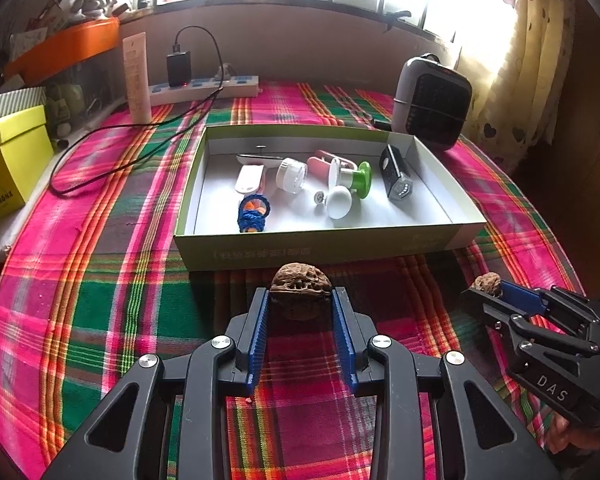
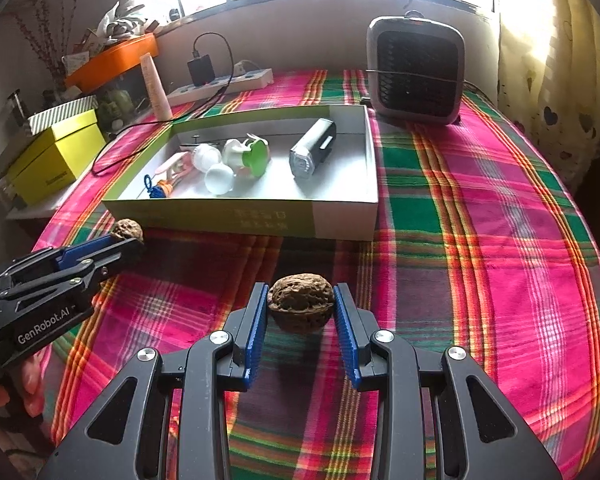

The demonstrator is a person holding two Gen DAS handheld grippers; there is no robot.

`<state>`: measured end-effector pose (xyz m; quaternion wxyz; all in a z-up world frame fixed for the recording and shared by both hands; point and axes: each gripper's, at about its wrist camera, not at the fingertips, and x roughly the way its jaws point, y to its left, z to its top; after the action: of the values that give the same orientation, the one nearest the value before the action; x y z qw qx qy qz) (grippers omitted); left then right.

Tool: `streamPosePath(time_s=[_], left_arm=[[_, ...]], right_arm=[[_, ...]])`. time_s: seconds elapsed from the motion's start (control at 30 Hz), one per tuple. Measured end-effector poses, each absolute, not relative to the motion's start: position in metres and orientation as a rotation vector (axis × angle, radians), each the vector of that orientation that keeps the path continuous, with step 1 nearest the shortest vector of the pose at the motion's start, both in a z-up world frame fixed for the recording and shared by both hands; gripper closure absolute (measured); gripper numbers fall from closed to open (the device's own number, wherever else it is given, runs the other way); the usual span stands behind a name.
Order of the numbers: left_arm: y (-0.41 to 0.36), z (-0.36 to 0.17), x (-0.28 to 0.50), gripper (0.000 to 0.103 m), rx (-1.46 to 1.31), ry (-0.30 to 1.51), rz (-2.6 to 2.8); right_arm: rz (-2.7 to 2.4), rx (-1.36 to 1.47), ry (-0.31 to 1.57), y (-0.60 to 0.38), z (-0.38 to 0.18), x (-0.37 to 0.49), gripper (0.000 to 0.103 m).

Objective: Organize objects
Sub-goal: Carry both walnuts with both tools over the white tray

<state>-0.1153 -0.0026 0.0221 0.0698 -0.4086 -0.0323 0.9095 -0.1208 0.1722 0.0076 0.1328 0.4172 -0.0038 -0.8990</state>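
My left gripper (image 1: pixel 300 300) is shut on a brown walnut (image 1: pixel 300 286), held above the plaid cloth just before the near wall of the shallow box (image 1: pixel 324 246). My right gripper (image 2: pixel 300 300) is shut on a second walnut (image 2: pixel 301 307), also in front of the box (image 2: pixel 260 216). Each gripper shows in the other's view: the right gripper (image 1: pixel 485 291) with its walnut (image 1: pixel 488 283) at the right, the left gripper (image 2: pixel 134 242) with its walnut (image 2: pixel 127 230) at the left. The box holds a bike light (image 1: pixel 396 174), a green-and-white spool (image 1: pixel 354 178), a white jar (image 1: pixel 292 174) and other small items.
A grey fan heater (image 1: pixel 432 100) stands behind the box at the right. A power strip with charger and cable (image 1: pixel 204 86) and a pale tube (image 1: pixel 137 76) stand at the back left. A yellow box (image 1: pixel 8 160) sits at the left edge.
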Motion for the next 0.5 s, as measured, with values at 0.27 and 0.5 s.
streamPosePath(time_s=[0.27, 0.5], left_arm=[[0.004, 0.027, -0.114, 0.074, -1.205, -0.069, 2.736], [0.005, 0.037, -0.116, 0.074, -1.159, -0.038, 2.763]], right_arm=[[-2.603, 1.176, -0.018, 0.168, 0.013, -0.122, 0.069], [-2.608, 1.145, -0.031, 0.169, 0.02, -0.128, 0.069]])
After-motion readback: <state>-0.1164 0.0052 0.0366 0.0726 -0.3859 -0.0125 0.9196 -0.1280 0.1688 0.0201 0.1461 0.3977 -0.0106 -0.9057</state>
